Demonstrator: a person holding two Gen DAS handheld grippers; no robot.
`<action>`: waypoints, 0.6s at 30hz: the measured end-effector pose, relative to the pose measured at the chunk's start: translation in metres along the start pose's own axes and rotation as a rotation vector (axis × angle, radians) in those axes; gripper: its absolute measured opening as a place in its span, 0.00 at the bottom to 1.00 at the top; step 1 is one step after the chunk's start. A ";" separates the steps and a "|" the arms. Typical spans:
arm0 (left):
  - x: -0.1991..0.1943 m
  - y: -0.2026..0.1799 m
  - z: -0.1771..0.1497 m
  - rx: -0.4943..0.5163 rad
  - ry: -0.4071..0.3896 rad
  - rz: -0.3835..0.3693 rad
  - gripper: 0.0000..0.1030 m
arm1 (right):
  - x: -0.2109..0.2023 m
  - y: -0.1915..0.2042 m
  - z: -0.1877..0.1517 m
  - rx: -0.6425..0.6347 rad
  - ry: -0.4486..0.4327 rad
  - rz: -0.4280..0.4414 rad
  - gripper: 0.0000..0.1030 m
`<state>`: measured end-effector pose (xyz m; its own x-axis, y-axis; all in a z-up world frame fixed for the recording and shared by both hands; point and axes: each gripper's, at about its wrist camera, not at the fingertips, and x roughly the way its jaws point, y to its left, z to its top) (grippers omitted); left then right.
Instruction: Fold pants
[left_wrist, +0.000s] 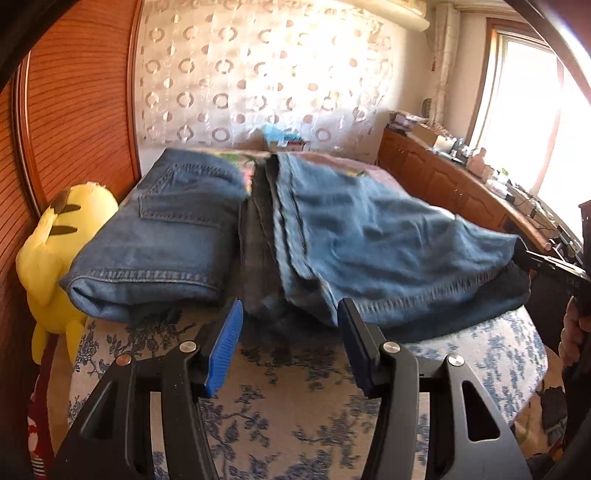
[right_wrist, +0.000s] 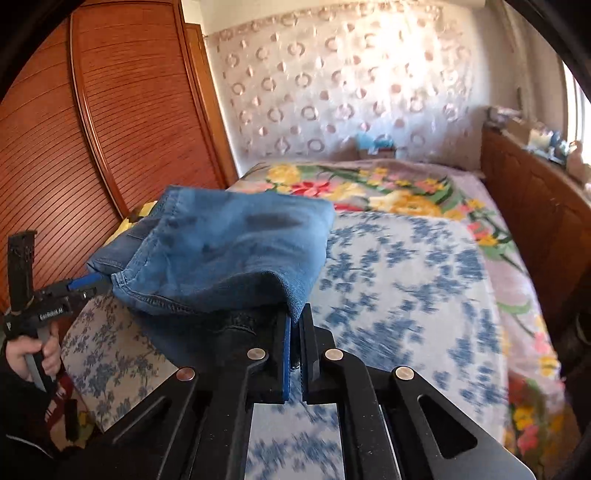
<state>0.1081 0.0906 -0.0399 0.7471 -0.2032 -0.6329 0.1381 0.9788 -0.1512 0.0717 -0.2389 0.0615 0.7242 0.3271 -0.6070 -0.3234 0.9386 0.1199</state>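
Faded denim pants (left_wrist: 369, 240), plush yellow toy (left_wrist: 55, 258), ribbed glossy wooden wardrobe (left_wrist: 81, 110)

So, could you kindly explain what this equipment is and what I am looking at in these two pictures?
There is no robot here: a person holds a handheld gripper in each hand, each with a wide-angle camera looking along its jaws. One picture is from the left gripper, whose jaws stand open and empty. The other is from the right gripper, whose jaws are shut on a hem of the jeans. The jeans lie partly folded on a bed with a blue-flowered cover. A yellow plush toy sits at the left side of the bed in the left gripper's picture.
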 end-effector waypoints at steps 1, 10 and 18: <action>-0.004 -0.005 0.000 0.007 -0.008 -0.006 0.53 | -0.009 -0.004 -0.005 0.009 -0.003 -0.009 0.03; -0.024 -0.055 -0.009 0.077 -0.041 -0.082 0.53 | -0.072 -0.039 -0.069 0.061 0.014 -0.087 0.03; -0.021 -0.079 -0.012 0.106 -0.027 -0.102 0.53 | -0.089 -0.043 -0.083 0.072 0.019 -0.106 0.03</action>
<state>0.0738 0.0175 -0.0244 0.7424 -0.3025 -0.5978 0.2811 0.9506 -0.1320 -0.0293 -0.3174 0.0450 0.7404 0.2238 -0.6338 -0.2001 0.9736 0.1100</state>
